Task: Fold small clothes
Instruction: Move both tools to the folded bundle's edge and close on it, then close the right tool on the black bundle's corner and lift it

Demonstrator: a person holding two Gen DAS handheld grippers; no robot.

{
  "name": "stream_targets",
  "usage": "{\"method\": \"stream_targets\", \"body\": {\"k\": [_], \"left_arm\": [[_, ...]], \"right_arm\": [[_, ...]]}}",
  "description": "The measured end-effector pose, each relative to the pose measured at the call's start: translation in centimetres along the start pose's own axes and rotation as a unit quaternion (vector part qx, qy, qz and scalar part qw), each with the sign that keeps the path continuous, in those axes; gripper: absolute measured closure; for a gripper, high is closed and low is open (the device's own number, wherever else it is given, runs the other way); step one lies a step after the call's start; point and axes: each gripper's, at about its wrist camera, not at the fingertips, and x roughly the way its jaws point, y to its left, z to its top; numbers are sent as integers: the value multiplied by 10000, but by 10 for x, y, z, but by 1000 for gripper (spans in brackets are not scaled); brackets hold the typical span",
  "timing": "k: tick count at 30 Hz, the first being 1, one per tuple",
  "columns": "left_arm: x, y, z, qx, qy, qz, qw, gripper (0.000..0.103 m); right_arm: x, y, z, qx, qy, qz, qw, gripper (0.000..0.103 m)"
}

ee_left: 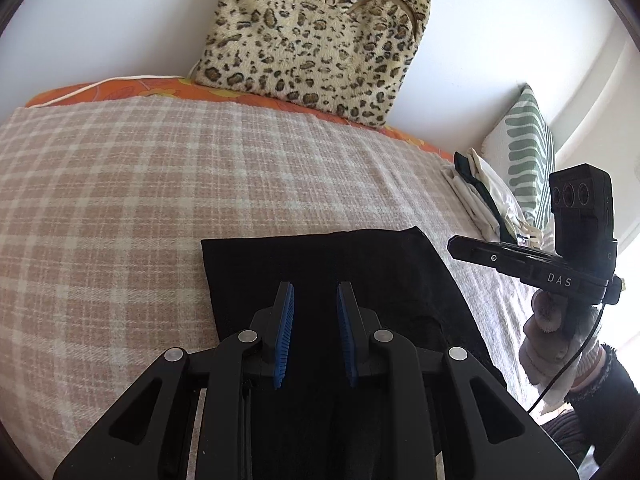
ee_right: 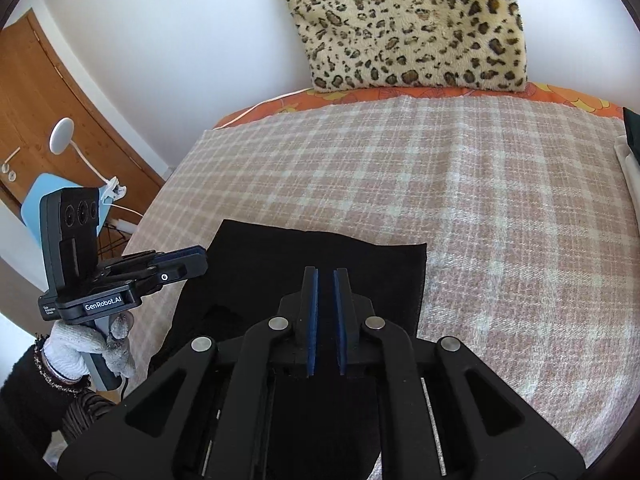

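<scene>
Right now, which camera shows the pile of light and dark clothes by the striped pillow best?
The left wrist view: the pile of clothes lies whole at the right, beside the striped pillow. The right wrist view catches only a sliver at its right edge.

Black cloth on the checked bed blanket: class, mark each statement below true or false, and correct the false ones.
1. The black cloth lies flat on the pink checked blanket. True.
2. The left gripper is clamped on the cloth. False: its jaws stand apart, holding nothing.
3. A leopard-print plush cushion leans against the white wall. True.
4. The pile of pale folded clothes sits on the black cloth. False: it lies apart, beside the green-patterned pillow.
</scene>
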Motion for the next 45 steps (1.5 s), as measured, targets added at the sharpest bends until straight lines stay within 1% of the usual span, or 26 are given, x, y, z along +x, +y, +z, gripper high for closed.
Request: {"method": "stream_targets", "body": {"k": [3, 6, 7, 8, 10, 12, 15, 17, 18, 19, 20, 21, 23, 26, 29, 31, 35, 41, 45], "left_arm": [[9, -1, -10, 68, 199, 62, 9998, 83], [19, 0, -18, 199, 374, 242, 9988, 83], [22, 0, -20, 286, 413, 298, 9983, 83], [20, -1, -22, 372, 349, 303, 9982, 83], [18, 1, -21, 310, 367, 305, 9984, 83], [14, 8, -20, 124, 364, 284, 9989, 83], [2, 15, -17, -18, 288, 256, 9993, 83], [-9, 21, -13, -97, 170, 232, 9995, 73], [-15, 25, -11, -189, 93, 235, 9995, 65], [-21, 30, -8, -300, -1, 216, 9993, 62], [-26, 36, -5, -421, -99, 162, 9989, 62], [-30, 41, -2, -551, -177, 110, 9983, 61], [-34, 51, 4, -826, -281, 15, 9962, 57], [-33, 65, 11, -1192, -326, -237, 9920, 52], [-26, 78, 14, -1561, -298, -408, 9865, 52], [-18, 81, 15, -1691, -208, -471, 9843, 52], [-3, 83, 16, -1719, -25, -468, 9840, 52], [18, 85, 19, -1837, 143, -560, 9813, 52], [24, 83, 22, -1757, 143, -560, 9827, 51]], "right_arm": [[11, 8, -15, -126, 256, 1, 9996, 94], [18, 15, -29, -254, 535, 27, 9982, 94], [17, 16, -34, -296, 603, 35, 9977, 94], [17, 18, -39, -340, 676, 26, 9971, 94], [16, 21, -50, -430, 828, -37, 9956, 94], [14, 20, -62, -486, 951, -134, 9942, 94], [-4, 16, -78, -404, 1006, -70, 9941, 94], [-22, 13, -88, -291, 966, 44, 9949, 94], [-32, 11, -94, -225, 899, 107, 9956, 93], [-41, 9, -99, -139, 830, 150, 9963, 91], [-50, 7, -103, -27, 738, 163, 9971, 80], [-59, 4, -107, 113, 608, 153, 9980, 60], [-74, -4, -116, 464, 327, 148, 9983, 42], [-84, -24, -131, 1087, 184, 384, 9932, 42], [-83, -39, -144, 1573, 177, 579, 9857, 42], [-82, -48, -153, 1779, 200, 715, 9813, 42], [-76, -59, -170, 2164, 261, 1113, 9696, 42], [-75, -74, -181, 2677, 82, 1750, 9474, 42], [-71, -69, -177, 2634, 68, 1861, 9465, 42]]}}
